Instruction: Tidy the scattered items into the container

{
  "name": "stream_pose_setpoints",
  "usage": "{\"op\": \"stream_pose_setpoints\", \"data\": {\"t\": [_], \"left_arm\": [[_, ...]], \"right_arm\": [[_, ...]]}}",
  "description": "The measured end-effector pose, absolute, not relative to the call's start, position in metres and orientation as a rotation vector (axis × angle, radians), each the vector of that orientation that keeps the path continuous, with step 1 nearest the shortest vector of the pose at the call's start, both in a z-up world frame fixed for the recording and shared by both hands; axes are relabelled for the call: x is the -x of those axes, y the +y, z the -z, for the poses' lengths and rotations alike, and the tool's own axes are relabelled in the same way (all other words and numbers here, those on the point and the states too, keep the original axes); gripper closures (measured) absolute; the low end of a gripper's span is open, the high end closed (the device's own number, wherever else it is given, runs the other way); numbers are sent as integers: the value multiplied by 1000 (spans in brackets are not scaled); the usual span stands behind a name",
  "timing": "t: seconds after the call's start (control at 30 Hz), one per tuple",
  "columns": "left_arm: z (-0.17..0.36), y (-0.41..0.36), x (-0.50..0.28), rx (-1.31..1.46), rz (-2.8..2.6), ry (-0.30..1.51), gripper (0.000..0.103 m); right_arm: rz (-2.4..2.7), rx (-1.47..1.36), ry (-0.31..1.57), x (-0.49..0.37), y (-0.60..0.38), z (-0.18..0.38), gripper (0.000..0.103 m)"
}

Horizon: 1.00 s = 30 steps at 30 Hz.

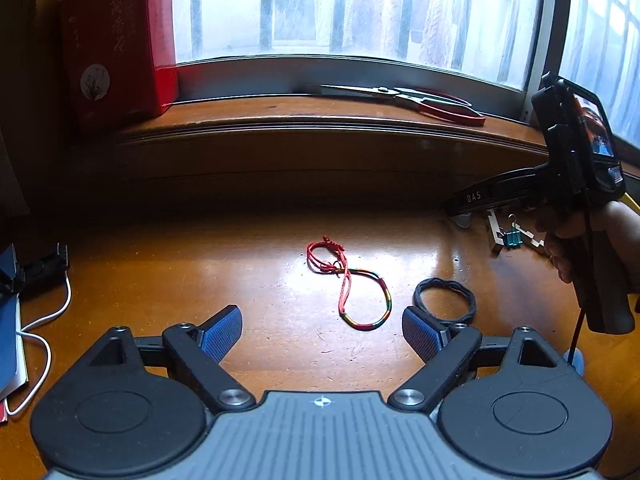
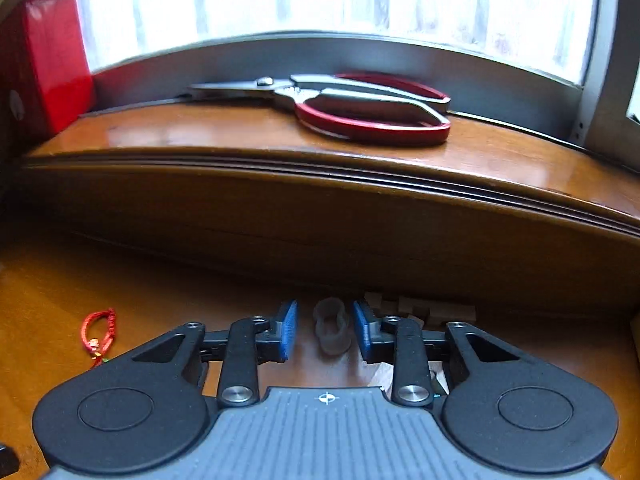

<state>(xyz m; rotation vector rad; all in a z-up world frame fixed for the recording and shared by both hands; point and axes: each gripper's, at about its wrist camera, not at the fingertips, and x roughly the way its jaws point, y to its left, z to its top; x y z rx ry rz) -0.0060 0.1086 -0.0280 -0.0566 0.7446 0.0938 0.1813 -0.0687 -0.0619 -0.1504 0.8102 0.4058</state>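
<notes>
A braided cord bracelet (image 1: 346, 284) is lying on the counter (image 1: 200, 272) ahead of the left tongs (image 1: 322, 330), which are tilting downward, spread wide. The right tongs (image 2: 325, 330) are angling down, straddling a small translucent piece (image 2: 331, 330) without pressing it.

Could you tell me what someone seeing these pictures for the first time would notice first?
Probably the red-handled scissors, lying closed on the wooden sill under the bright barred window. Next, the red and multicoloured cord bracelet in a figure-eight mid-table, a black hair tie just to its right, ahead of the open left tongs. The right tongs stand narrowly apart around a small translucent piece, apparently without touching it.
</notes>
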Motion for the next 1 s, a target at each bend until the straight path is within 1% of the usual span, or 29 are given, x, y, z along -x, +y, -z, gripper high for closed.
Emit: {"op": "stream_pose_setpoints", "data": {"t": [0.07, 0.2, 0.3, 0.43, 0.53, 0.57, 0.6, 0.7, 0.87, 1.0], "left_arm": [[30, 110, 6, 65, -91, 744, 14], [36, 105, -1, 64, -75, 751, 14], [39, 100, -13, 61, -47, 753, 14], [43, 87, -32, 28, 8, 738, 14], [47, 75, -47, -9, 49, 736, 14], [48, 71, -52, -21, 66, 732, 14], [49, 68, -57, -29, 82, 728, 14], [50, 62, -71, -23, 116, 715, 14], [58, 50, -87, -65, 175, 707, 15], [67, 41, -97, -109, 212, 712, 21]], "right_arm": [[-403, 149, 829, -183, -68, 66, 82], [-406, 146, 842, -180, -69, 70, 86], [-427, 114, 865, -179, -71, 68, 92], [-584, 32, 911, -161, -81, 58, 91], [-650, 37, 905, -146, -91, 49, 77], [-652, 33, 893, -140, -97, 46, 63], [-648, 26, 876, -133, -104, 42, 52], [-617, -21, 831, -118, -128, 36, 51], [-521, -115, 807, -108, -163, 37, 51], [-422, -80, 790, -108, -168, 42, 51]]}}
